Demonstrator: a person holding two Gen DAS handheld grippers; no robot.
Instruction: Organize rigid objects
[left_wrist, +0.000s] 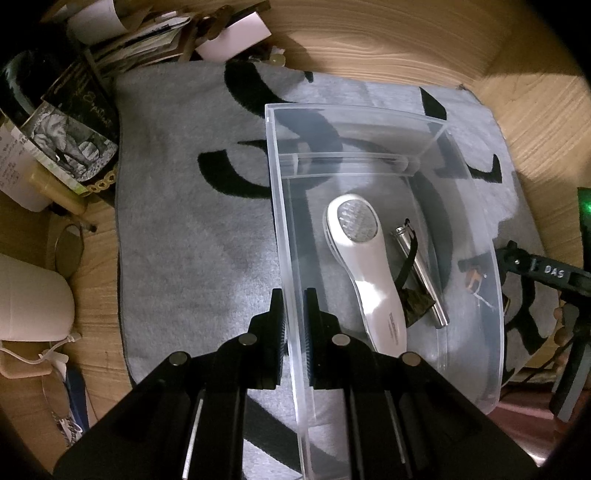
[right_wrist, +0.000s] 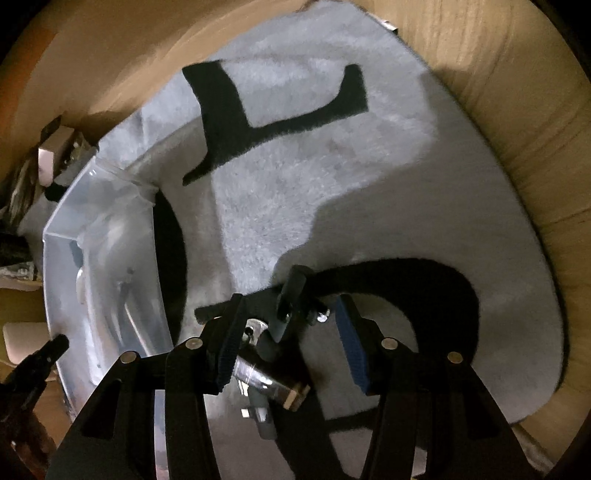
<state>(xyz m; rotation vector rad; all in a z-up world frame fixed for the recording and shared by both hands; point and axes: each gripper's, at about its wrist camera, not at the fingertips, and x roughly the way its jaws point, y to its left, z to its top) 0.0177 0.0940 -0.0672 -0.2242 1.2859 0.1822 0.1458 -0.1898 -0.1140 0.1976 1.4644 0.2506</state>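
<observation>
A clear plastic box (left_wrist: 369, 114) stands on a grey mat with black letters (left_wrist: 192, 221). In it lie a white handheld device with a round metal head (left_wrist: 364, 266) and a silver metal tool with a black strap (left_wrist: 421, 273). My left gripper (left_wrist: 293, 306) is shut on the box's near left wall. In the right wrist view, my right gripper (right_wrist: 291, 332) is open just above the mat, with a black and chrome corkscrew-like tool (right_wrist: 273, 354) lying between its fingers. The box (right_wrist: 103, 258) is to its left.
Papers, cards and a dark bottle (left_wrist: 55, 110) crowd the table's far left corner. A white cylinder (left_wrist: 29, 299) and glasses lie at the left. The wooden table (right_wrist: 535, 129) surrounds the mat. The right gripper shows at the left view's right edge (left_wrist: 546, 273).
</observation>
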